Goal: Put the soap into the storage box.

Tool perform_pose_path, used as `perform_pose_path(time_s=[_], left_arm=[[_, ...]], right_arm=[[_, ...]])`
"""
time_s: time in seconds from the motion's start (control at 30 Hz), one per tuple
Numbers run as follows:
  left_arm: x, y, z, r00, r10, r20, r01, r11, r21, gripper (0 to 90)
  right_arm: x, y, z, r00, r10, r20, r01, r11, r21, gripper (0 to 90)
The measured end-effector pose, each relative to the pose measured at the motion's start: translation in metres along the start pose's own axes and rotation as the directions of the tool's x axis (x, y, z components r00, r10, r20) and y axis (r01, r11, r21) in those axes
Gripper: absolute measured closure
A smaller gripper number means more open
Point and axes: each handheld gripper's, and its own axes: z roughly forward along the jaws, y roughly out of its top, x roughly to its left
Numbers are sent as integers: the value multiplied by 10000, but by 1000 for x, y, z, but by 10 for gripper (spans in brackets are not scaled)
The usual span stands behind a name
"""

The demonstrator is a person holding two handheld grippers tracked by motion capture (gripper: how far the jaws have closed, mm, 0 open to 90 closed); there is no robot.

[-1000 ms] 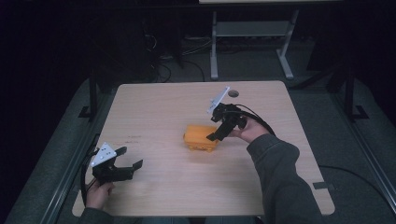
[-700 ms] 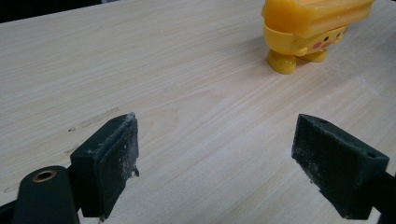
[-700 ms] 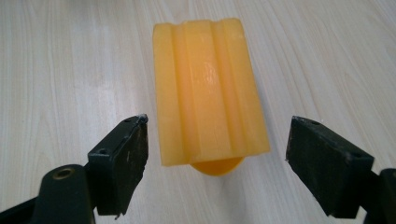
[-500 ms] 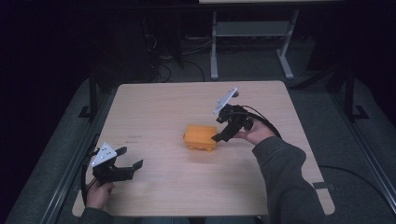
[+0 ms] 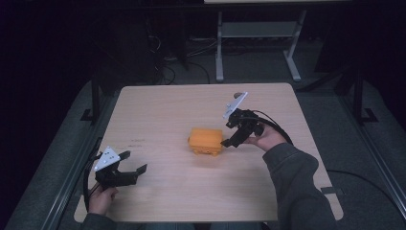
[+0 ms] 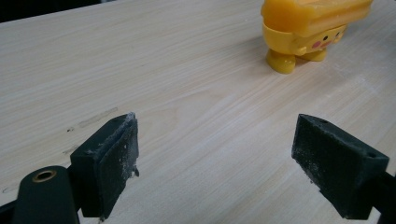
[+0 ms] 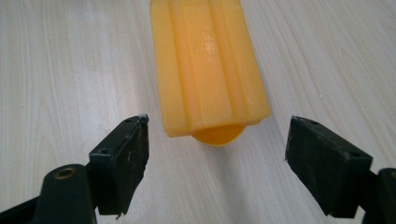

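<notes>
I kept the yellow toy box (image 5: 206, 141) standing near the centre of the counter (image 5: 158, 105), ridged lid up, so its short end faced 3 o'clock toward the right tongs (image 5: 229, 135). Those tongs were spread wide just beside that end, touching nothing, lined up to straddle it. The left tongs (image 5: 132, 163), equally spread and empty, rested well apart at 7 o'clock, clear of the approach.
</notes>
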Motion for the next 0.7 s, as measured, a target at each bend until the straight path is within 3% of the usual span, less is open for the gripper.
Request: perform_pose_path(time_s=[0.7], left_arm=[[-1, 0, 1, 10000, 3, -5, -3, 10000, 2, 141]], right_arm=[[5, -25, -7, 9992, 390, 97, -389, 9992, -47, 213]])
